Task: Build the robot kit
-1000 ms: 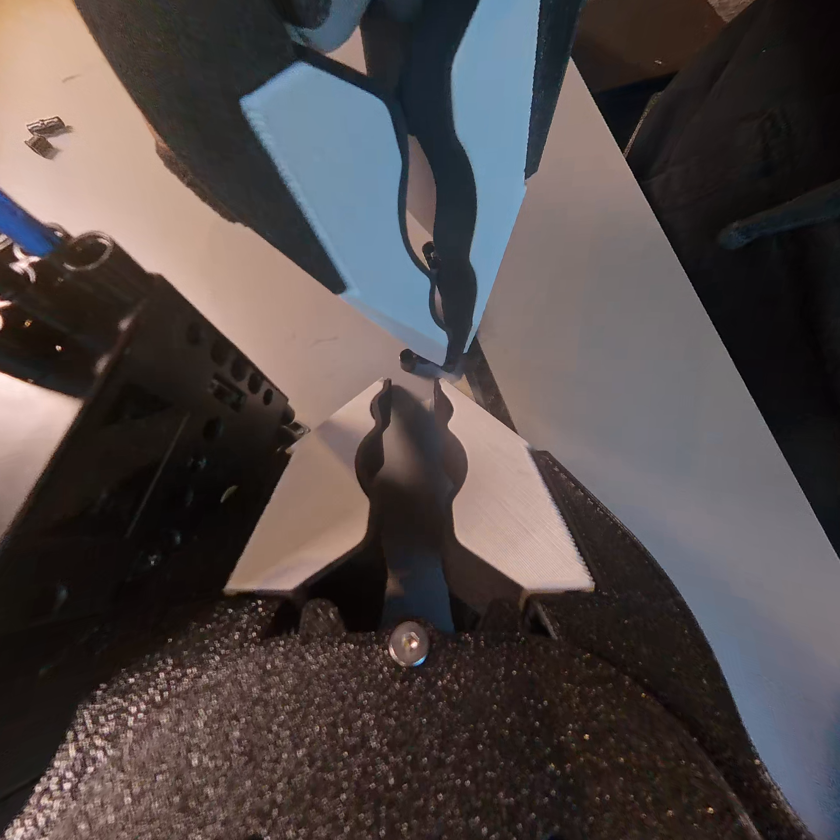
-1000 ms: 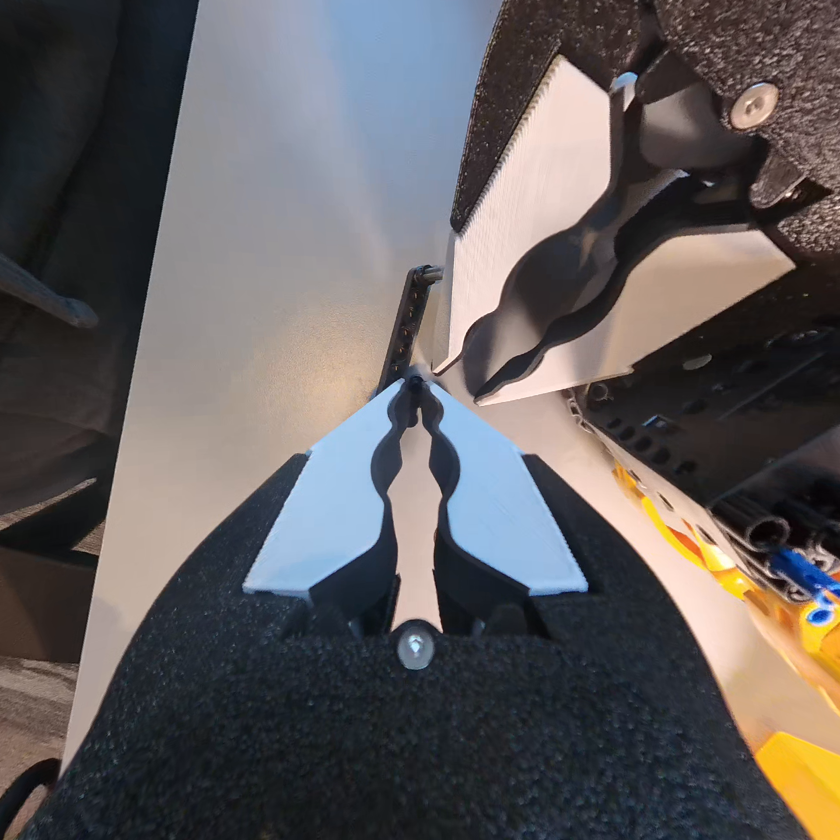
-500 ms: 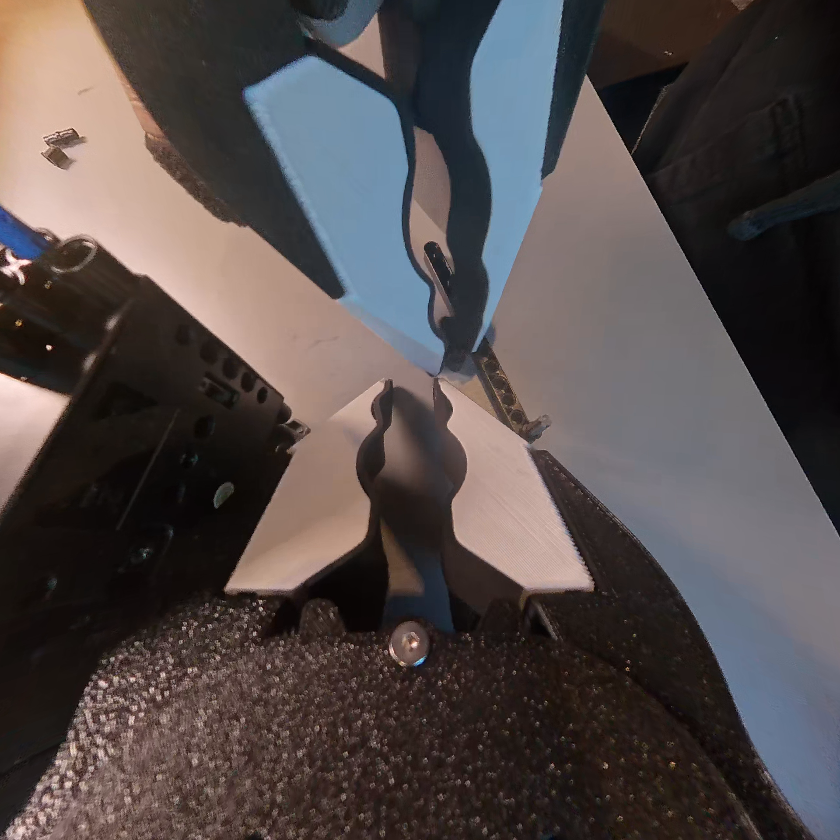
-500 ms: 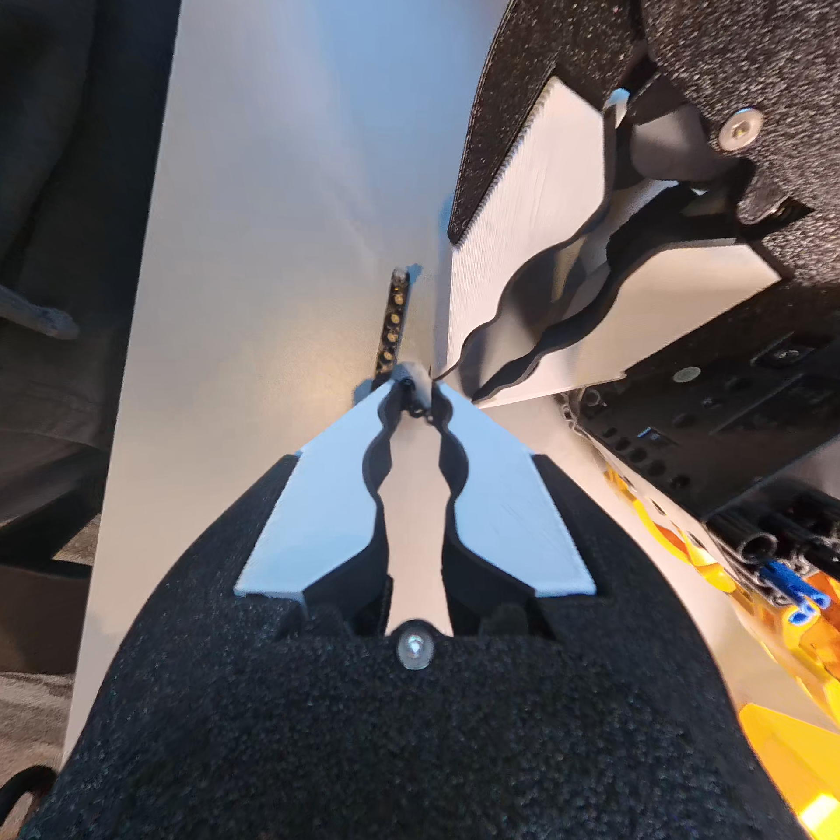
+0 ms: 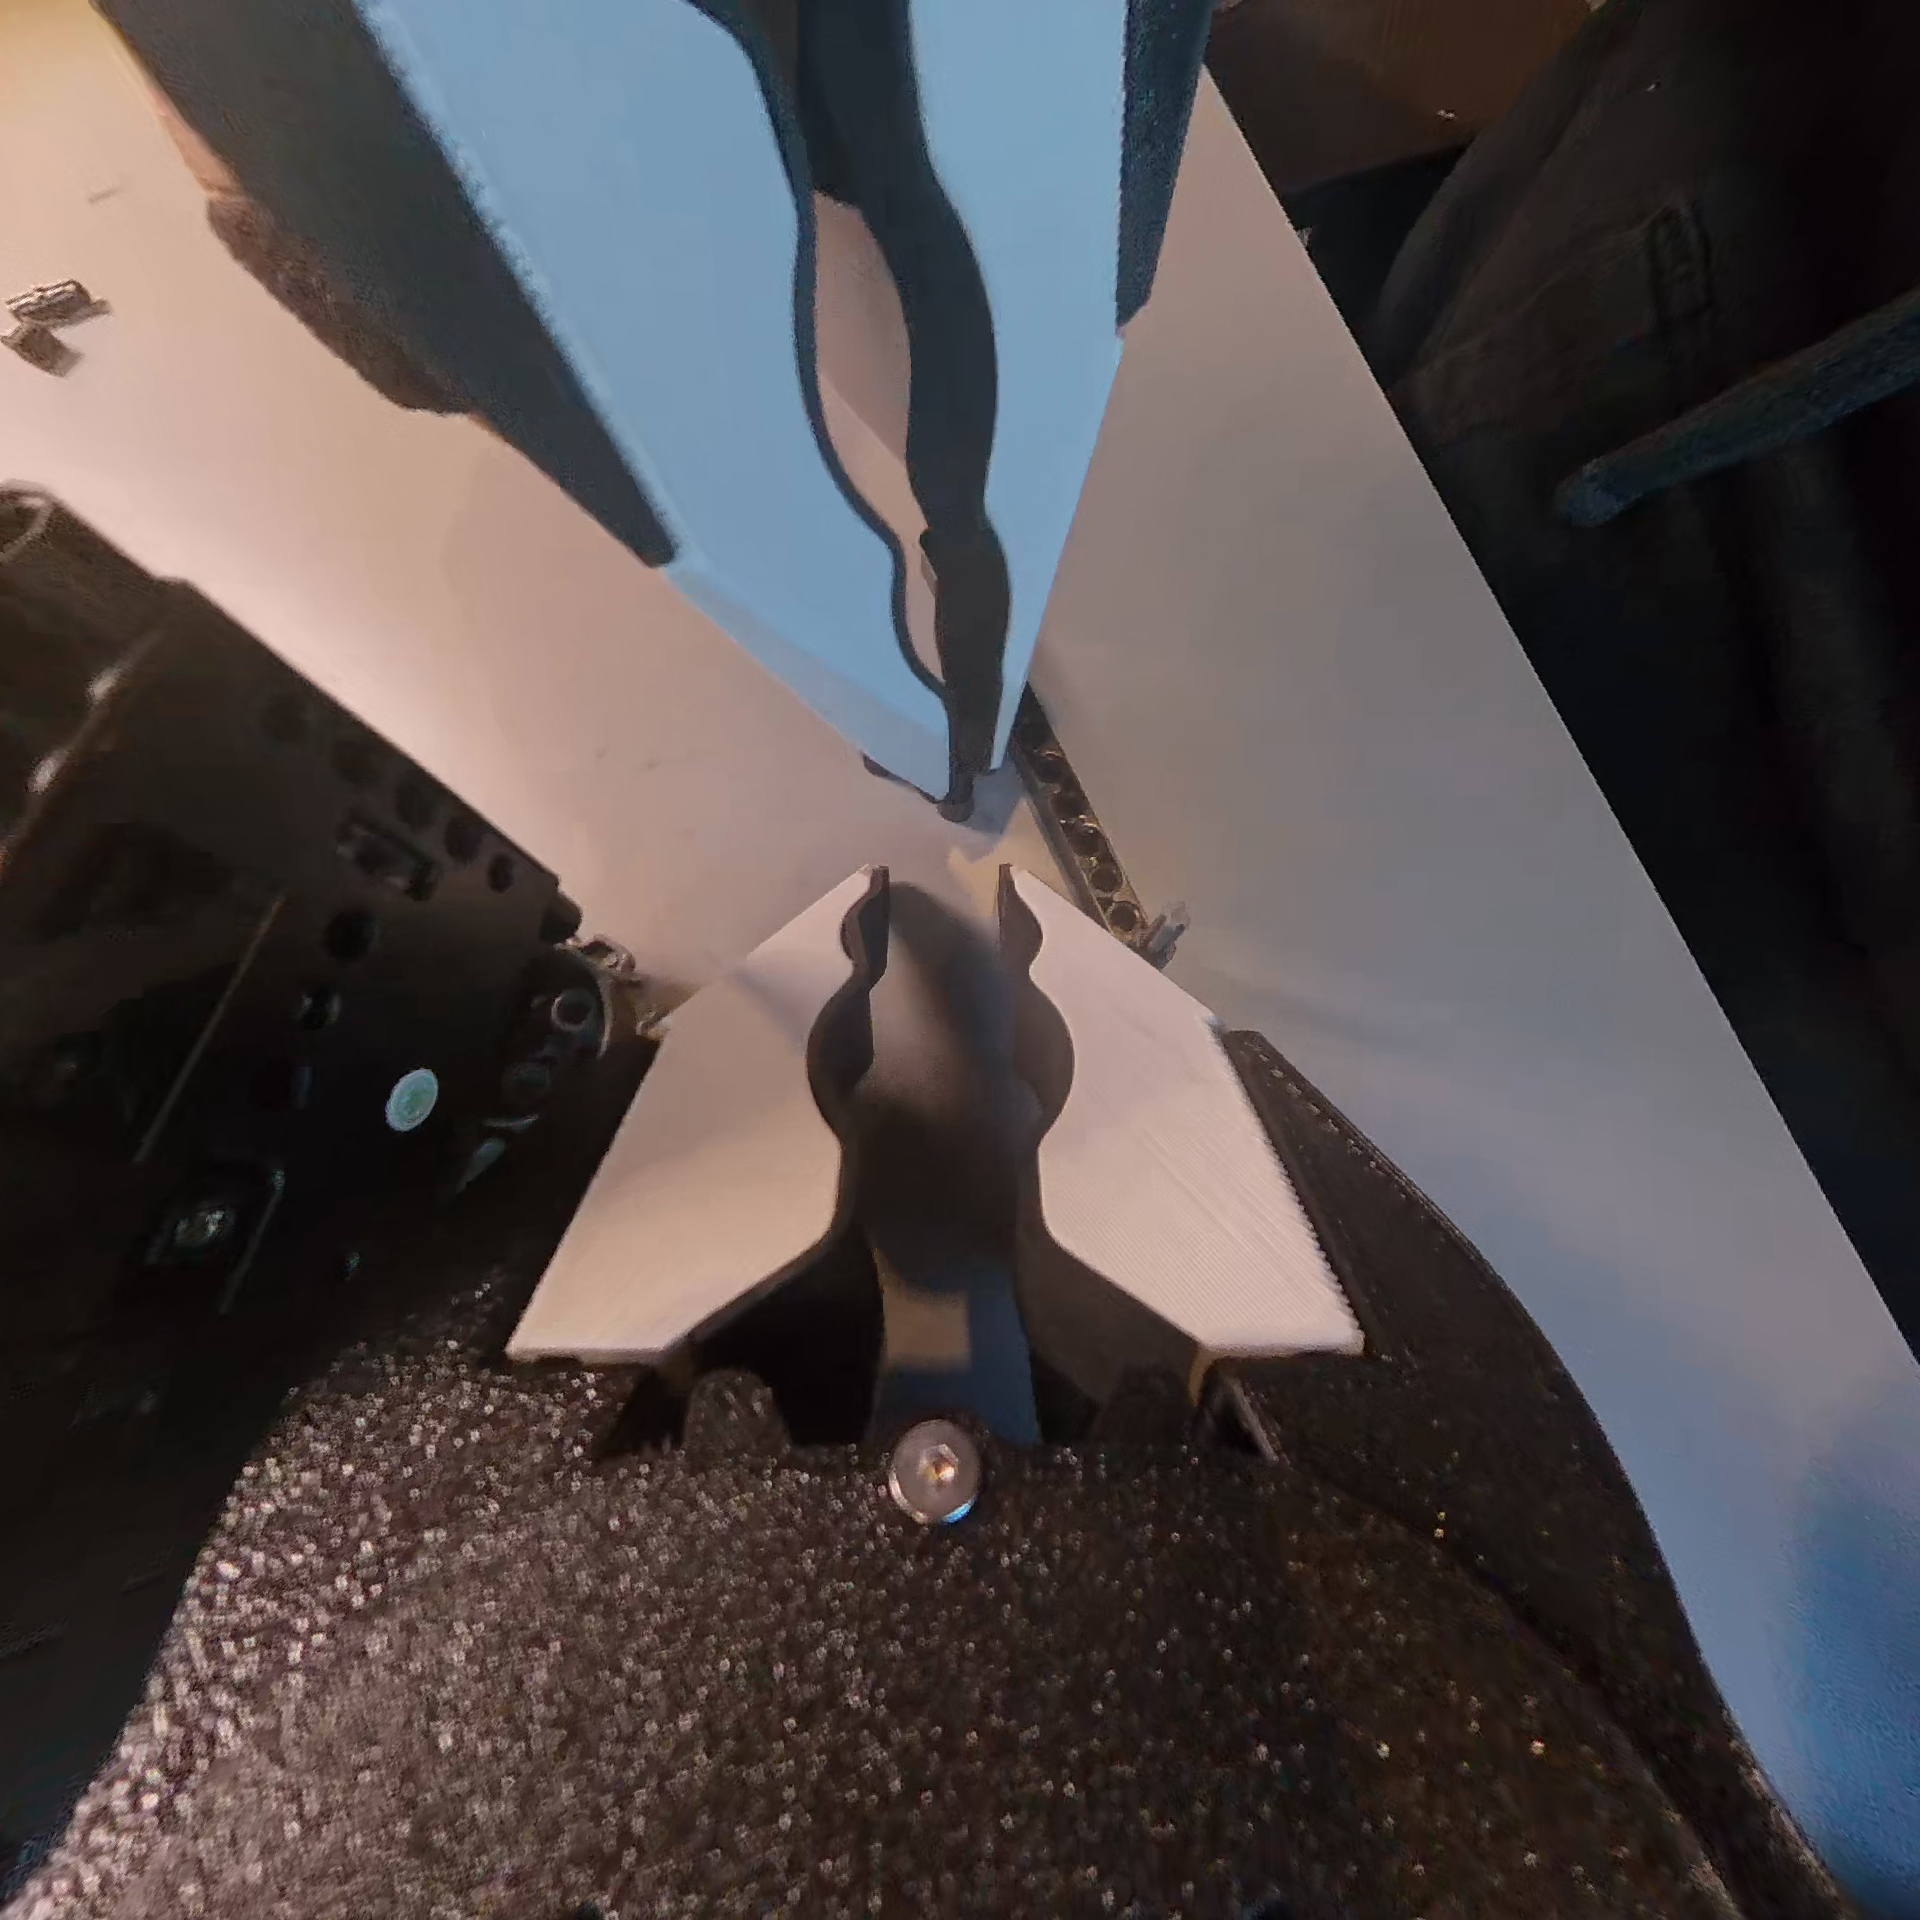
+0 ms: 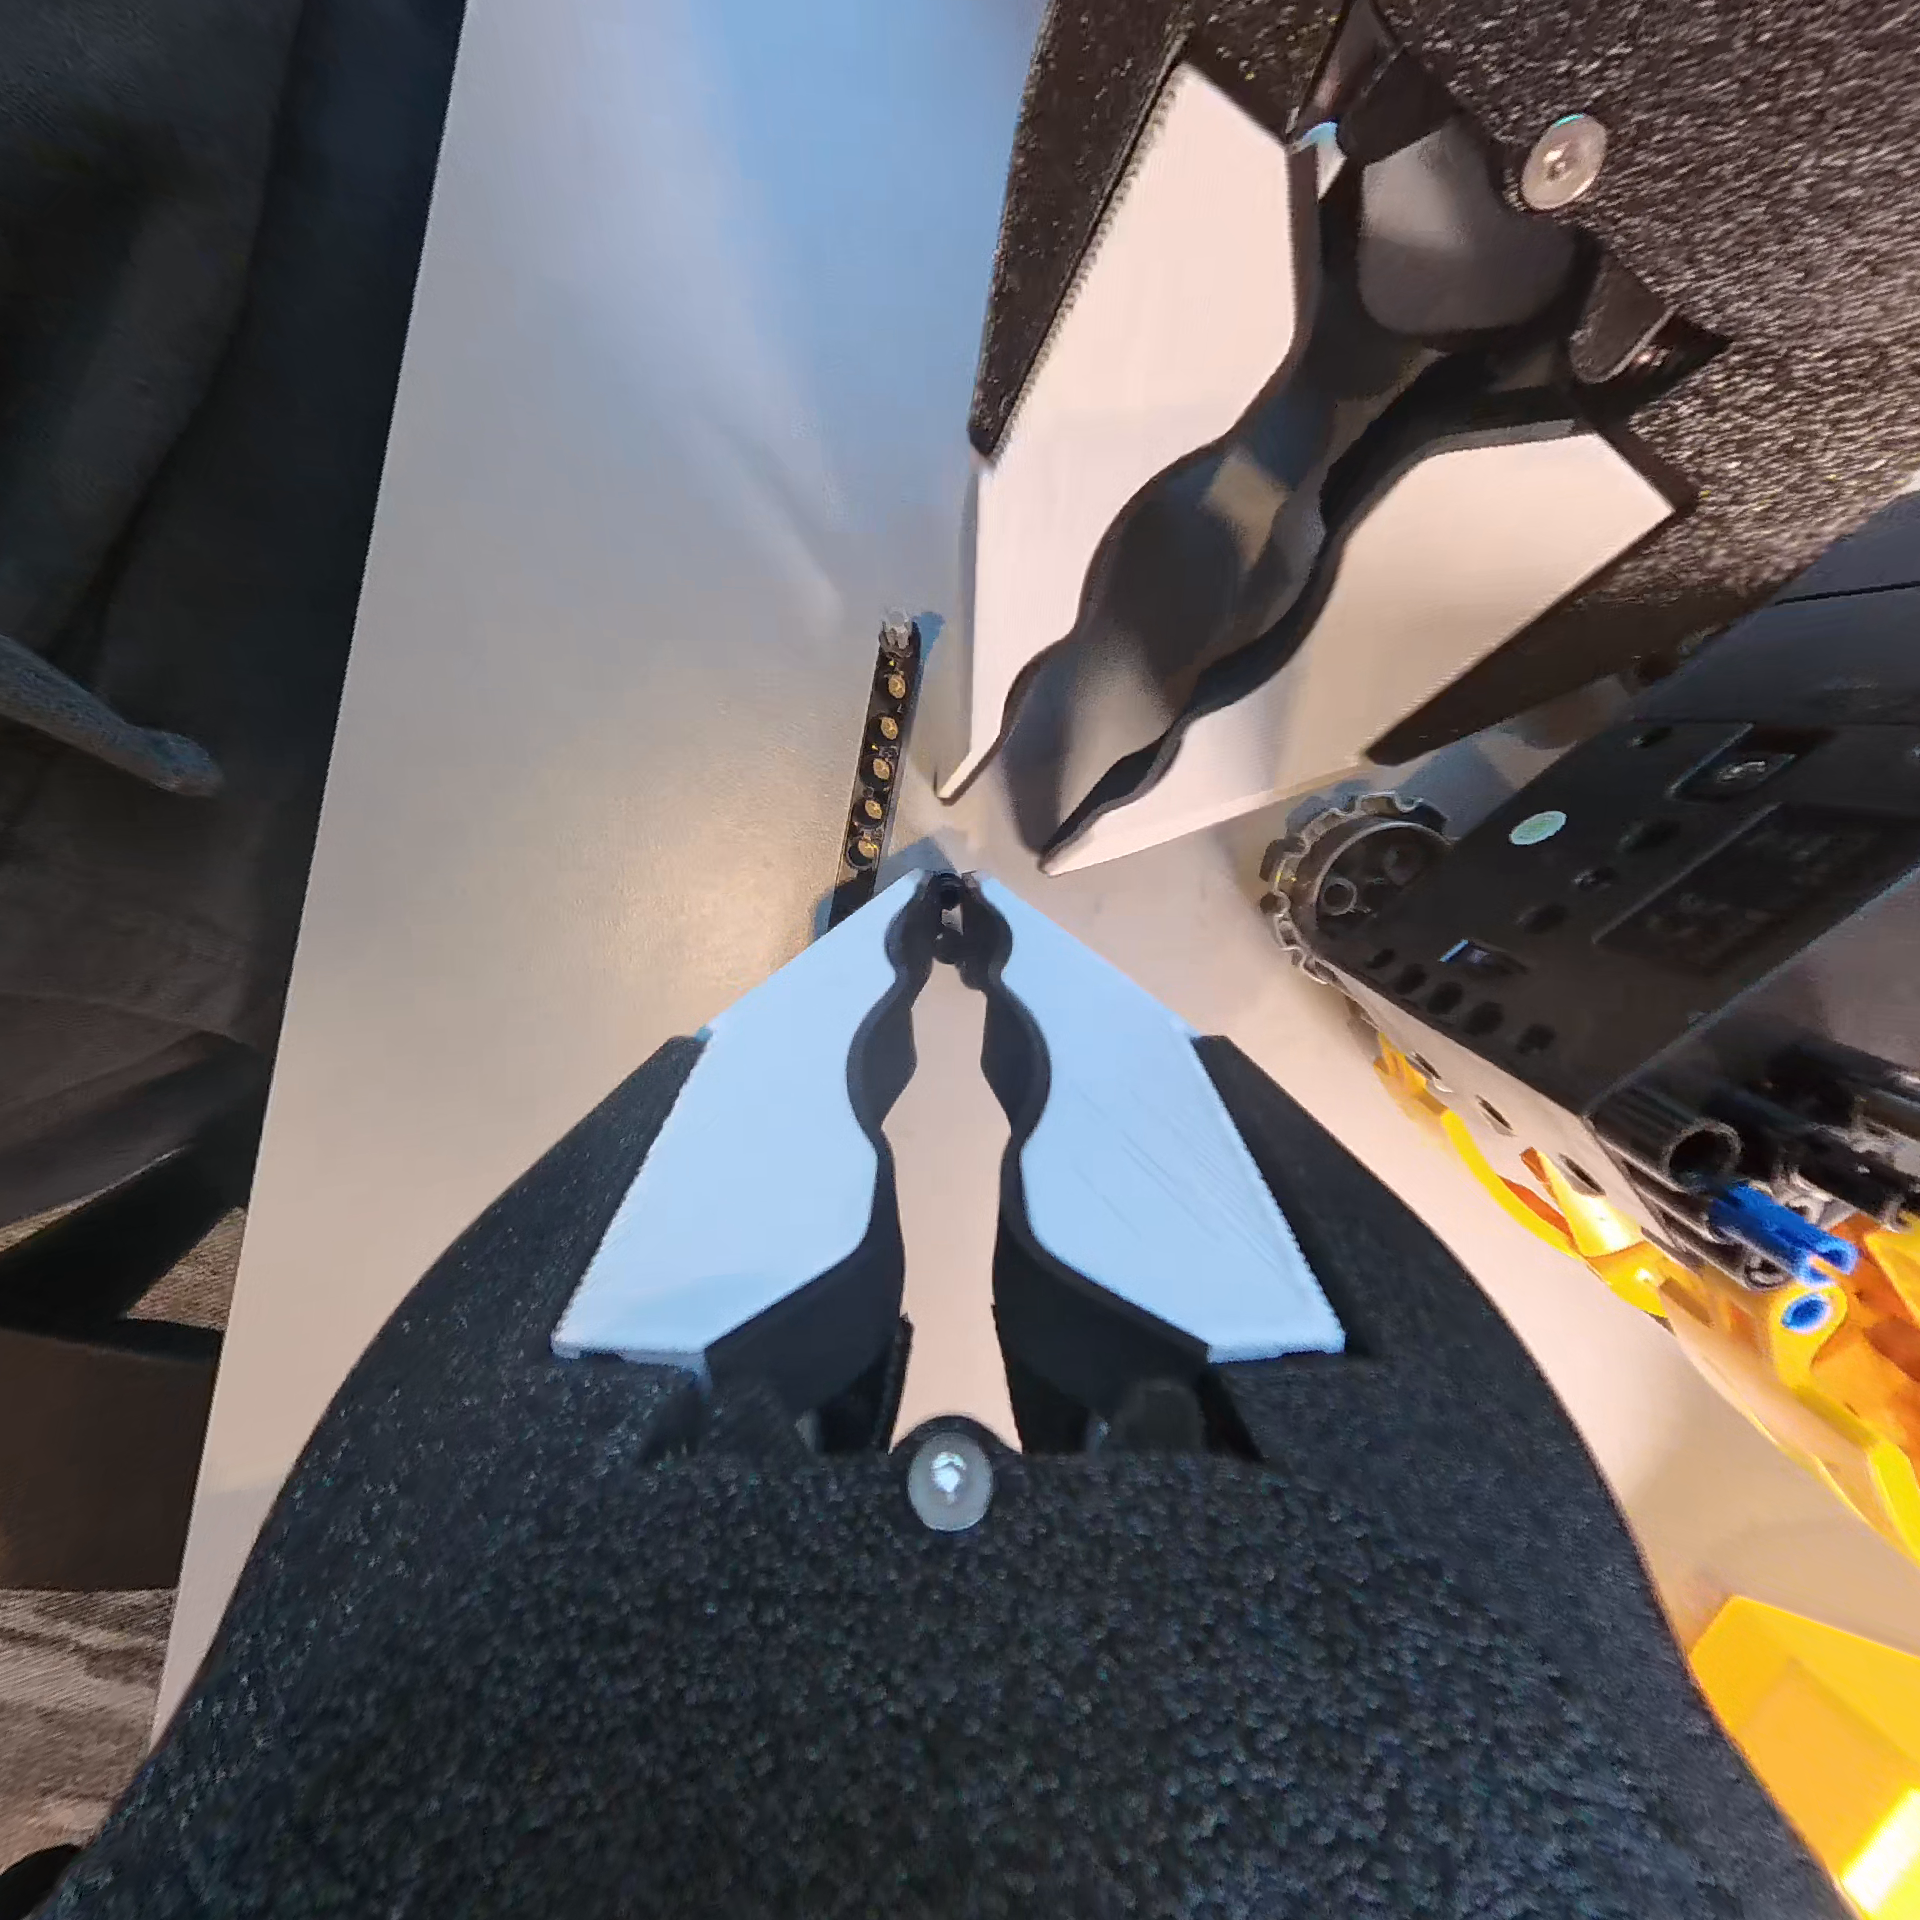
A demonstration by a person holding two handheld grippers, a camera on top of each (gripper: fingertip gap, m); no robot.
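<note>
White laminate tabletop (image 6: 623, 520) runs under both your tools, dark fabric past its edge. Your left gripper (image 5: 943, 883) hovers with jaws a modest gap apart, holding nothing, a black perforated block assembly (image 5: 312, 935) to its left. Your right gripper (image 6: 948, 894) has its tips pinched on a small black pin (image 6: 943, 902), just beside a thin black holed beam (image 6: 883, 758) lying flat; yellow parts (image 6: 1766, 1351) sit far right.

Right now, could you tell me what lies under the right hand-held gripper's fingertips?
The right hand-held gripper pinches a small black pin above the white table; the black holed beam's near end is covered.
</note>
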